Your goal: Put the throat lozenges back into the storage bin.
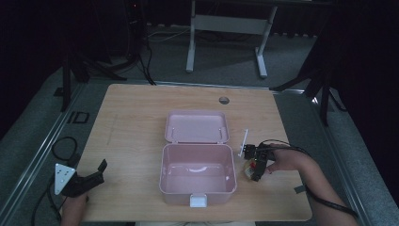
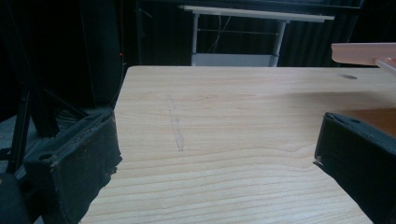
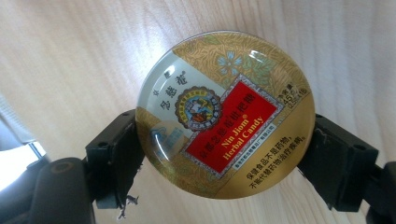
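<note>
The right gripper (image 3: 224, 154) pinches a round gold-and-red candy tin (image 3: 225, 114) at three o'clock of the open pink plastic box (image 1: 197, 175); the left gripper (image 2: 215, 154) rests spread at eight o'clock.

A darkened laboratory or recording studio, arranged for tabletop work.

A light wooden table (image 1: 141, 113) with a cable grommet hole (image 1: 224, 100) stands on grey carpet (image 1: 226, 61) at centre frame; black tripod legs (image 1: 75, 70) and loose cables (image 1: 146, 61) occupy the upper left, a white desk frame (image 1: 226, 28) the top centre, and dark curtains close off the background.
</note>
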